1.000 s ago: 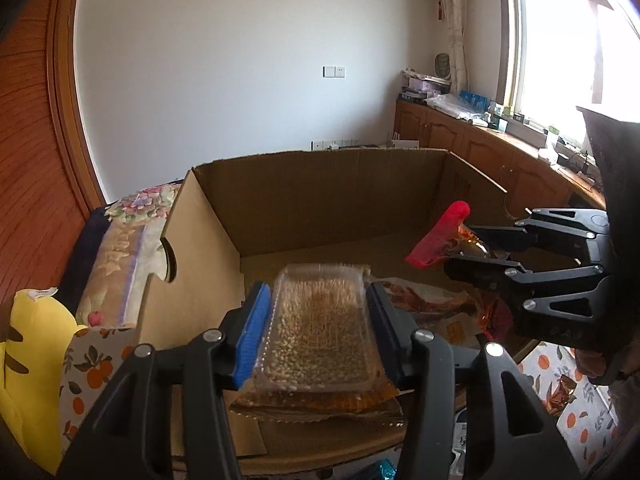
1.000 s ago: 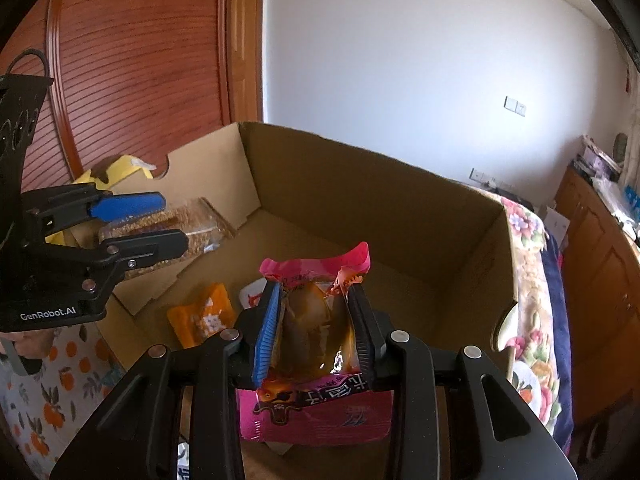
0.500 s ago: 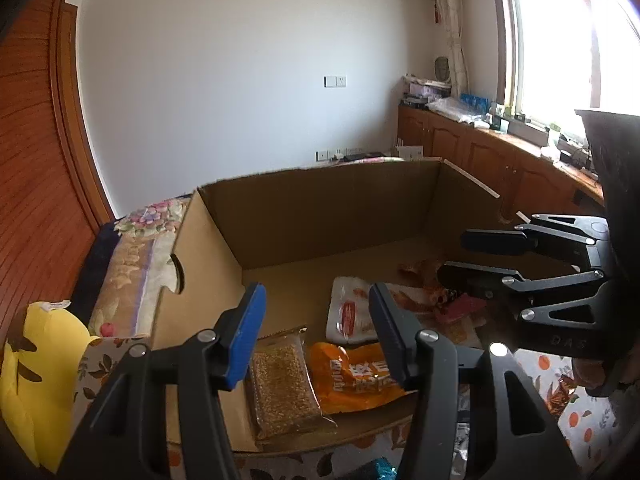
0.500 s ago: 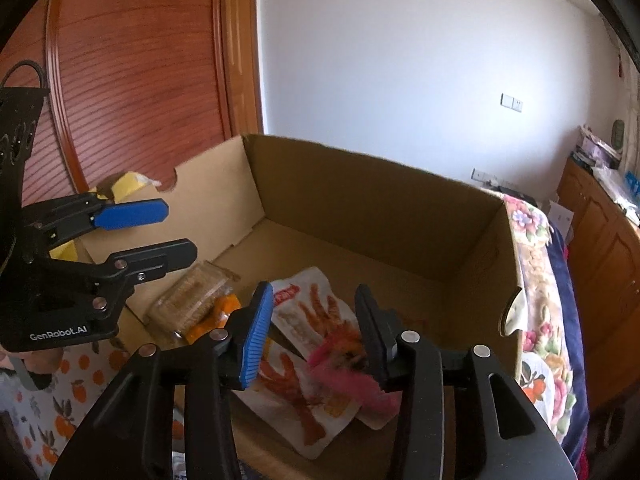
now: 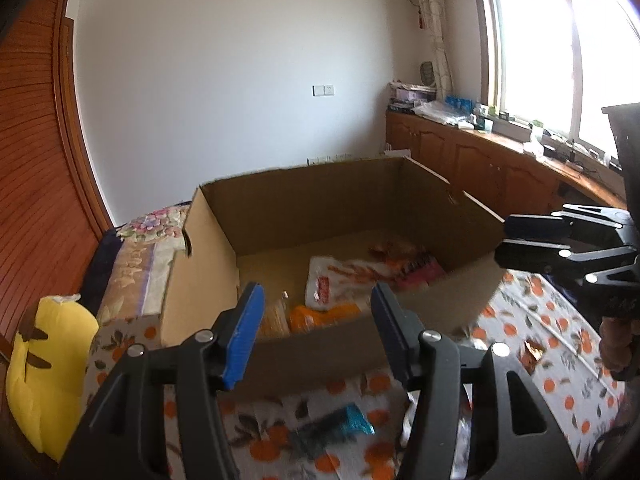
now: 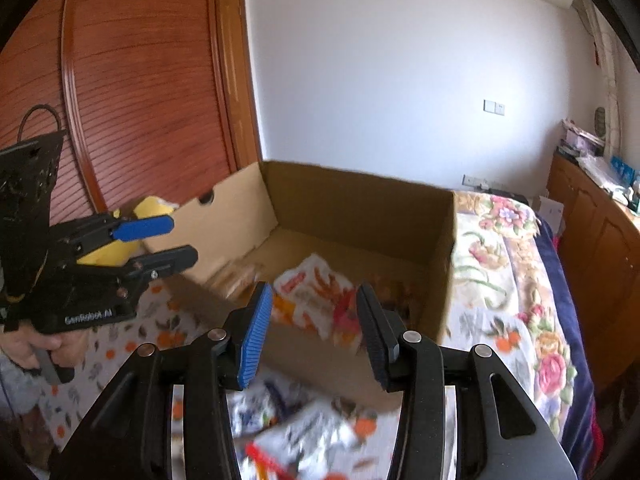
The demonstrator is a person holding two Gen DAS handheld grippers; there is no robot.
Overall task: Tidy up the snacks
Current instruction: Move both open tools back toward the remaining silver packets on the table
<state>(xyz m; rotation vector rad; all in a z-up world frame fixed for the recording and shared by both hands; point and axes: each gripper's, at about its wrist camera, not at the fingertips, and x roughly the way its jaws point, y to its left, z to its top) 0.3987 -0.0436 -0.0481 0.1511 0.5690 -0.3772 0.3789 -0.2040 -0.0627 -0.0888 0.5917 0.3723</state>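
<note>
Left wrist view: the left gripper (image 5: pixel 316 324) hangs with its jaws apart and nothing between them, short of the cardboard box (image 5: pixel 416 190). Just beyond its tips, inside the box, lie an orange packet (image 5: pixel 320 314), a white packet (image 5: pixel 340 280) and a pink packet (image 5: pixel 424 270). Off to its right the right gripper (image 6: pixel 314 328) is empty too, its jaws parted about as far. Below the left fingers a teal wrapper (image 5: pixel 340 428) sits loose on the orange-print cloth (image 5: pixel 532 312); under the right gripper, blurred loose packets (image 6: pixel 304 428) wait. This looks like the gap between drops. Next: dip towards a loose snack, straddle it, close, carry it over the near wall.
</note>
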